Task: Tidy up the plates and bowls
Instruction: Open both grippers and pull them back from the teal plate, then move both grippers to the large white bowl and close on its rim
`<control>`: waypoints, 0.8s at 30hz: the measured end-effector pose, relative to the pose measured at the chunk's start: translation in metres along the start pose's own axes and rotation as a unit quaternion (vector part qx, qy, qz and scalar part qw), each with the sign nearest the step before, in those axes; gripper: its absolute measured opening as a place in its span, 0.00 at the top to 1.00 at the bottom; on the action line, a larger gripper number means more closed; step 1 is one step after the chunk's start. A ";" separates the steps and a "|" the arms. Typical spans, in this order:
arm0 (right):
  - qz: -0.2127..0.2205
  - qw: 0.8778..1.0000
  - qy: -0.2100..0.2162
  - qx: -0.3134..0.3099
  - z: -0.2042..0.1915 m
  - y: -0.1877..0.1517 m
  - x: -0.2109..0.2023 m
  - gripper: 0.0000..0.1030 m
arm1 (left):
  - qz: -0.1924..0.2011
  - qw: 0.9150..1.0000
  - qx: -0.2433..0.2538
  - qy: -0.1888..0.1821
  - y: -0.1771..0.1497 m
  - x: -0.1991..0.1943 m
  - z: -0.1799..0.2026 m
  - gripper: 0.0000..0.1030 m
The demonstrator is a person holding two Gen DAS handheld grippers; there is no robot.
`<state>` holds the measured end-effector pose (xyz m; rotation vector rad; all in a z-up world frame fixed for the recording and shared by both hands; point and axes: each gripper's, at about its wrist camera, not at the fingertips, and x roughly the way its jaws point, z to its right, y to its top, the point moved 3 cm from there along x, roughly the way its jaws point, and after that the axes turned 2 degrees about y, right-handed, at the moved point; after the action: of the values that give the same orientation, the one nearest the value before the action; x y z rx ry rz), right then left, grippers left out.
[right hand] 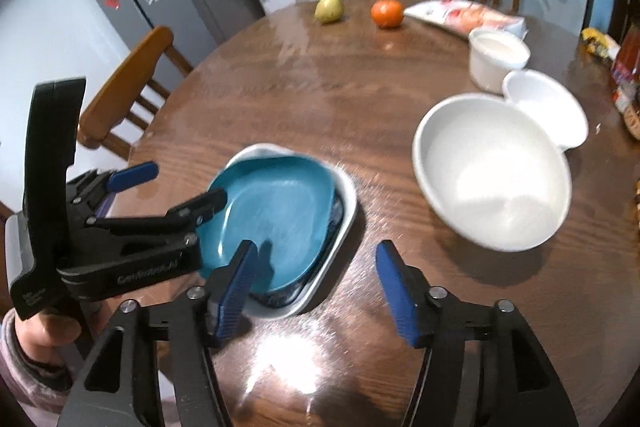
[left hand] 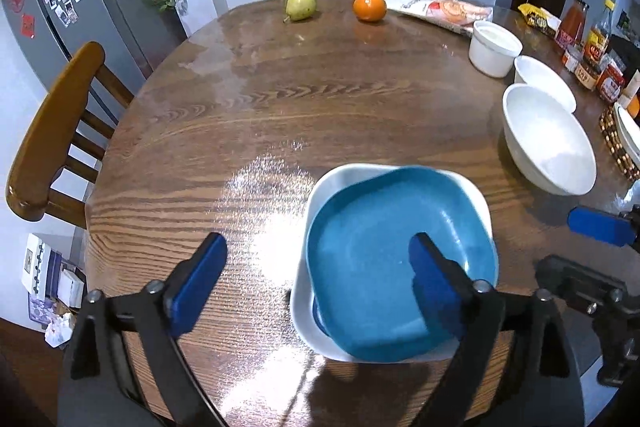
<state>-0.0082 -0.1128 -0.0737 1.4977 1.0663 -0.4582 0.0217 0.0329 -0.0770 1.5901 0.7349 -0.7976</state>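
- Our left gripper (left hand: 320,279) has its fingers (left hand: 434,287) spread wide, one above the blue plate (left hand: 384,267); our right gripper (right hand: 316,293) is likewise apart and empty.
- The blue plate lies tilted and skewed in the white dish (left hand: 312,331) at the counter (left hand: 280,99) near edge.
- We judge squaring it flat comes first.
- Being squarish, it has no clear long axis; its raised edge lies toward the left.

Overhead glare whitens the table (left hand: 280,219); fisheye edges bend, right view motion-blurred.

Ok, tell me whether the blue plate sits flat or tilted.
Tilted: the blue plate rests askew in the white square dish, its left edge raised above the rim.
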 end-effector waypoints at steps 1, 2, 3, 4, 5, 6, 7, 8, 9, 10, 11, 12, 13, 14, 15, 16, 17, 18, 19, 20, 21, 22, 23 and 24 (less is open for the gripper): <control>0.005 1.000 -0.003 -0.001 0.002 0.002 -0.003 0.39 | 0.003 1.000 -0.001 -0.001 0.001 -0.002 0.001 0.05; 0.008 1.000 -0.005 -0.001 0.004 0.002 -0.005 0.39 | 0.006 1.000 -0.001 -0.001 0.003 -0.004 0.002 0.04; 0.011 1.000 -0.008 0.000 0.006 0.003 -0.007 0.39 | 0.009 1.000 -0.002 -0.002 0.004 -0.005 0.003 0.04; 0.016 1.000 -0.012 0.000 0.009 0.003 -0.009 0.38 | 0.012 1.000 -0.003 -0.003 0.005 -0.007 0.004 0.03; 0.019 1.000 -0.018 0.001 0.011 0.004 -0.012 0.38 | 0.013 1.000 -0.004 -0.004 0.006 -0.007 0.005 0.03; 0.023 1.000 -0.021 0.002 0.012 0.004 -0.013 0.38 | 0.014 1.000 -0.004 -0.006 0.007 -0.008 0.006 0.02; 0.027 0.999 -0.023 0.004 0.015 0.004 -0.016 0.38 | 0.015 1.000 -0.004 -0.007 0.008 -0.009 0.008 0.01; 0.030 0.999 -0.025 0.006 0.017 0.003 -0.018 0.38 | 0.017 1.000 -0.004 -0.008 0.009 -0.009 0.009 0.01; 0.032 0.999 -0.027 0.009 0.019 0.004 -0.019 0.38 | 0.018 1.000 -0.004 -0.010 0.010 -0.010 0.011 0.01; 0.035 0.999 -0.031 0.013 0.021 0.004 -0.021 0.38 | 0.019 1.000 -0.002 -0.012 0.011 -0.011 0.013 0.01; 0.037 0.999 -0.034 0.016 0.025 0.004 -0.023 0.38 | 0.020 1.000 0.000 -0.014 0.012 -0.011 0.015 0.01; 0.039 0.998 -0.036 0.019 0.027 0.004 -0.025 0.38 | 0.021 1.000 0.002 -0.015 0.013 -0.012 0.017 0.01; 0.041 0.998 -0.038 0.023 0.030 0.004 -0.026 0.38 | 0.023 1.000 0.004 -0.016 0.014 -0.012 0.020 0.01; 0.043 0.998 -0.040 0.027 0.033 0.004 -0.027 0.38 | 0.023 1.000 0.007 -0.017 0.015 -0.012 0.022 0.01; 0.045 0.998 -0.042 0.031 0.036 0.003 -0.029 0.38 | 0.023 0.999 0.011 -0.019 0.016 -0.012 0.025 0.01; 0.046 0.997 -0.044 0.033 0.039 0.003 -0.030 0.38 | 0.024 0.999 0.013 -0.020 0.016 -0.012 0.027 0.01; 0.047 0.997 -0.046 0.037 0.041 0.003 -0.031 0.38 | 0.024 0.999 0.016 -0.021 0.017 -0.012 0.029 0.01; 0.048 0.997 -0.048 0.039 0.044 0.002 -0.032 0.38 | 0.025 0.999 0.020 -0.022 0.017 -0.013 0.032 0.01; 0.050 0.997 -0.049 0.043 0.048 0.002 -0.034 0.38 | 0.025 0.999 0.025 -0.023 0.018 -0.013 0.035 0.01; 0.051 0.996 -0.051 0.046 0.051 0.002 -0.035 0.38 | 0.025 0.999 0.027 -0.024 0.018 -0.012 0.037 0.01; 0.052 0.996 -0.053 0.050 0.054 0.001 -0.036 0.38 | 0.025 0.999 0.031 -0.025 0.020 -0.012 0.040 0.01; 0.053 0.996 -0.054 0.054 0.057 0.000 -0.037 0.38 | 0.025 0.999 0.034 -0.026 0.020 -0.012 0.042 0.01; 0.054 0.995 -0.055 0.057 0.060 0.000 -0.039 0.38 | 0.025 0.999 0.037 -0.026 0.021 -0.013 0.044 0.01; 0.055 0.995 -0.057 0.061 0.063 -0.001 -0.040 0.38 | 0.026 0.998 0.041 -0.028 0.022 -0.013 0.048 0.01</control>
<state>-0.0115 -0.1861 -0.0584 1.6087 0.8753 -0.5330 0.0274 -0.0182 -0.0597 1.6467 0.6254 -0.8404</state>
